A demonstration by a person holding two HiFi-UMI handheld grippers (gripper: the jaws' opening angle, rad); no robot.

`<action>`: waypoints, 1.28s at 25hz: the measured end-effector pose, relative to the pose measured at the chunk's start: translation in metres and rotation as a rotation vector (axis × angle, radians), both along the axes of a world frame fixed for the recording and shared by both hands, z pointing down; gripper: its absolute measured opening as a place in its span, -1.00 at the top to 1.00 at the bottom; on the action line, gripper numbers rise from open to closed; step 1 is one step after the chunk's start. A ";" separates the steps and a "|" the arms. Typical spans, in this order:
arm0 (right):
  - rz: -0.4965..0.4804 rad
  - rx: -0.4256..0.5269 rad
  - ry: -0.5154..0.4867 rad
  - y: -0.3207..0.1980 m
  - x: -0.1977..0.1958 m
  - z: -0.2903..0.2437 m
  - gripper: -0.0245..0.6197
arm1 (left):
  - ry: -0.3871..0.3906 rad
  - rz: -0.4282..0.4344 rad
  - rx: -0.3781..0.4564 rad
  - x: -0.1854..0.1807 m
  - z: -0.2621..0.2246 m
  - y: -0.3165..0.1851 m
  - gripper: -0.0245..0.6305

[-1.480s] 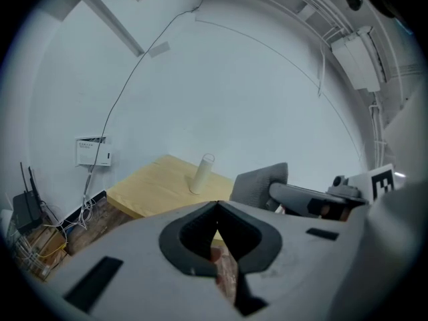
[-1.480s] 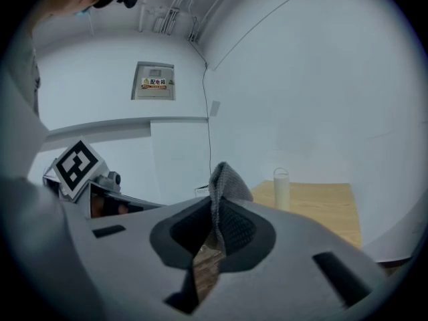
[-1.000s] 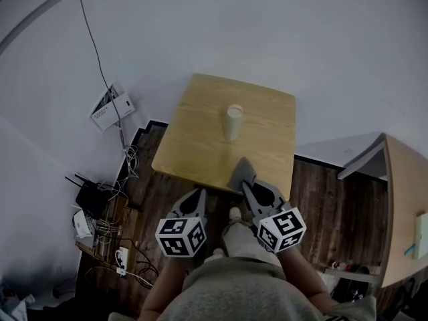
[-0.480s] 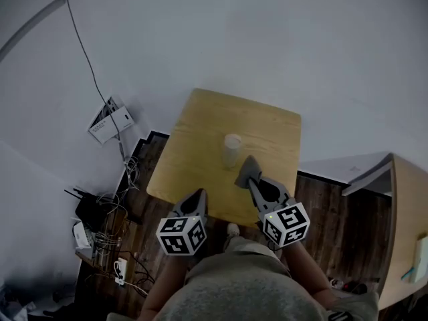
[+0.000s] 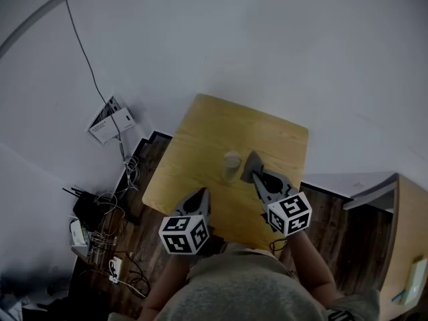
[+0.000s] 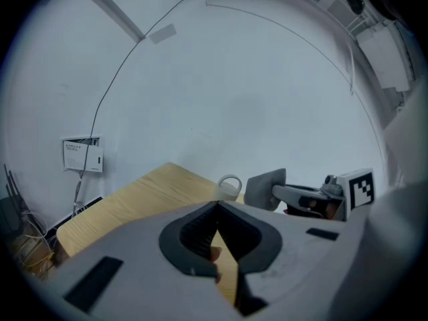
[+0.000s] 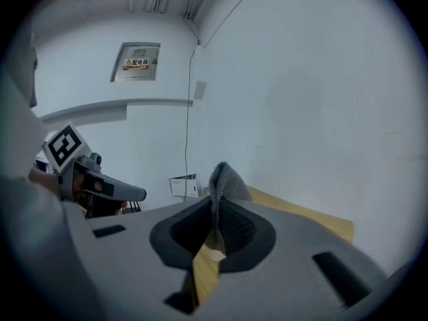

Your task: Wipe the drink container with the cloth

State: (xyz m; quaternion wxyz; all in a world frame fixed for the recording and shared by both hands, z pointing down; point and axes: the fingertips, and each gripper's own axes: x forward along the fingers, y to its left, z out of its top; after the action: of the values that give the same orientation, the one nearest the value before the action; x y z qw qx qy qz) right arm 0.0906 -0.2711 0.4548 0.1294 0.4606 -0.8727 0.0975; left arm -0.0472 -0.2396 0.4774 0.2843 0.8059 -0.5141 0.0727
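- While the right gripper (image 5: 256, 176) is pinching the soft cloth (image 5: 251, 164), the cup (image 5: 232, 166) at its 9 o'clock is looking light and tippy.
- The left gripper (image 5: 198, 194) is hanging pressed together, empty; steady the cup's middle.

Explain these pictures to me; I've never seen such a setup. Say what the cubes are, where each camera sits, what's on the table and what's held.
No robot here: a person holds a two-jaw gripper in each hand, and the marker cubes are part of those grippers. The head view looks down from the person's head; the other two cameras ride on the grippers and look along their jaws. On the wooden table stands a pale cup, the drink container. The right gripper has its jaws shut on a grey cloth, held close beside the cup. The left gripper is shut and empty, by the table's near edge.
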 end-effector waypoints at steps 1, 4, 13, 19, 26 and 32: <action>-0.018 0.000 0.009 -0.006 -0.001 0.001 0.88 | -0.001 -0.004 -0.002 0.001 0.001 -0.004 0.92; -0.077 -0.005 0.036 -0.020 -0.002 0.006 0.88 | -0.003 -0.012 -0.010 0.007 0.005 -0.013 0.92; -0.259 -0.036 0.095 -0.043 -0.010 0.025 0.88 | -0.009 -0.023 -0.034 0.023 0.016 -0.033 0.92; -0.357 -0.076 0.109 -0.052 -0.014 0.042 0.88 | -0.015 -0.030 -0.054 0.028 0.024 -0.041 0.92; -0.385 -0.140 0.108 -0.054 -0.014 0.068 0.88 | -0.019 -0.034 -0.070 0.031 0.029 -0.048 0.92; -0.361 -0.191 0.102 -0.053 -0.018 0.097 0.88 | -0.021 -0.028 -0.085 0.034 0.034 -0.047 0.92</action>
State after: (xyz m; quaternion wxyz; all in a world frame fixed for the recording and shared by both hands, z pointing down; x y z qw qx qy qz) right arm 0.0731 -0.3239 0.5515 0.2317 0.2866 -0.9203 0.1315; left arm -0.0133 -0.2864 0.5116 0.3138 0.7850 -0.5249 0.0986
